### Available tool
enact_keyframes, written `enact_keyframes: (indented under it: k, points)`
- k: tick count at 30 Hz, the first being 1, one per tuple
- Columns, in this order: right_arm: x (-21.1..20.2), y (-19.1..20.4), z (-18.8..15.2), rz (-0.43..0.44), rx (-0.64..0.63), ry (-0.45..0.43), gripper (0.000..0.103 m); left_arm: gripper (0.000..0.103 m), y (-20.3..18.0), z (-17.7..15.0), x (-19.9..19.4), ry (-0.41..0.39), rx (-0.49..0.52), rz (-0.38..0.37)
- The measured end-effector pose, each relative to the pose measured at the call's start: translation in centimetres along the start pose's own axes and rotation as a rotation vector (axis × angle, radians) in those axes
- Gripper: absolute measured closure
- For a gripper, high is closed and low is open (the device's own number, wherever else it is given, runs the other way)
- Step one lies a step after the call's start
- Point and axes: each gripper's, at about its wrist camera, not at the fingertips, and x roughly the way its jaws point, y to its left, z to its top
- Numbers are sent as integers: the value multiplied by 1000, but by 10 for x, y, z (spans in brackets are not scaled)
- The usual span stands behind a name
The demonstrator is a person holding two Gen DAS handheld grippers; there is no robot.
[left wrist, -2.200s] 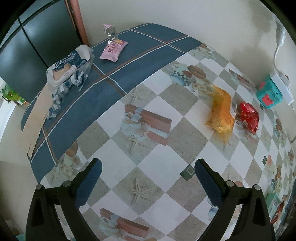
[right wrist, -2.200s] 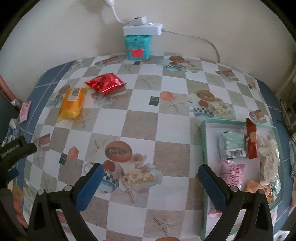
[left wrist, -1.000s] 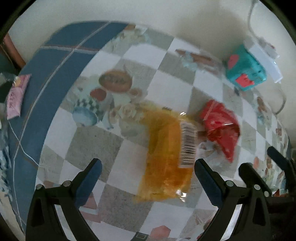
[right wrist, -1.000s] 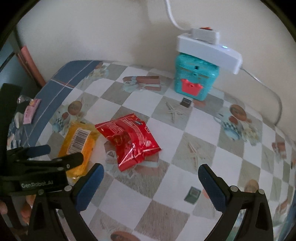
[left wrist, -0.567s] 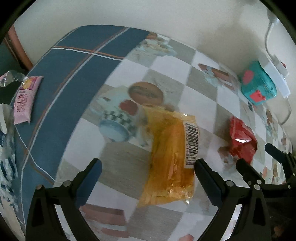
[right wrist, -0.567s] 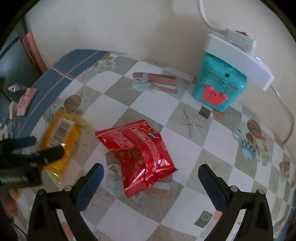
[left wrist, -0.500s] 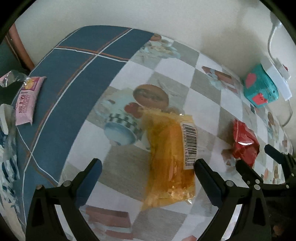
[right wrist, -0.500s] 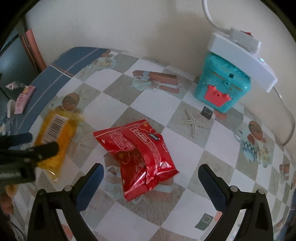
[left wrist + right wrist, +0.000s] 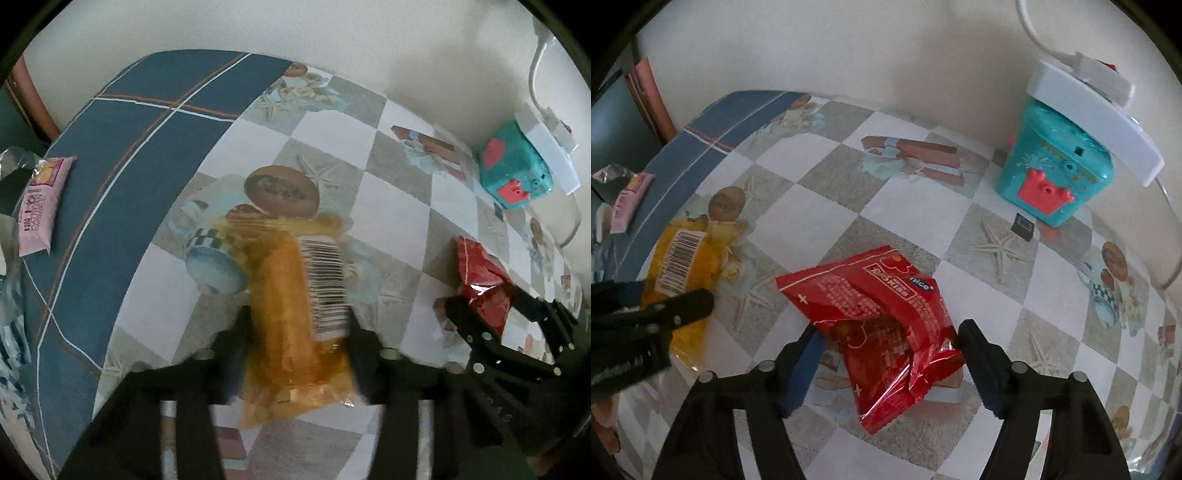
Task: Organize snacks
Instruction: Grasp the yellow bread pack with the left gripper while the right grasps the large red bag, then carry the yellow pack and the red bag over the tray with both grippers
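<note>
An orange snack bag point(image 9: 295, 314) with a barcode label lies on the patterned tablecloth. My left gripper point(image 9: 297, 332) has closed in on its sides and grips it; the view is blurred. The bag also shows in the right wrist view point(image 9: 679, 266). A red snack bag point(image 9: 886, 317) lies crumpled to its right. My right gripper point(image 9: 890, 347) has its fingers pressed against both sides of the red bag. The right gripper also shows in the left wrist view point(image 9: 487, 306) on the red bag point(image 9: 480, 277).
A teal toy box point(image 9: 1056, 166) with a white power strip point(image 9: 1097, 110) on top stands by the wall at the back right. A pink snack packet point(image 9: 38, 210) lies on the blue cloth at the left edge. A crinkled wrapper point(image 9: 609, 173) lies near it.
Both grippers have moved down and forward onto their bags. Their jaws went from wide open to closed on the orange bag and the red bag.
</note>
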Motion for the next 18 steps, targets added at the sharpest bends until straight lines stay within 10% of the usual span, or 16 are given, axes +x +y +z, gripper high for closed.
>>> enact_keyframes:
  k: [18]
  points:
    - [-119, -15, -95, -18, 177, -81, 32, 60, 4, -88, -55, -33, -188, 39]
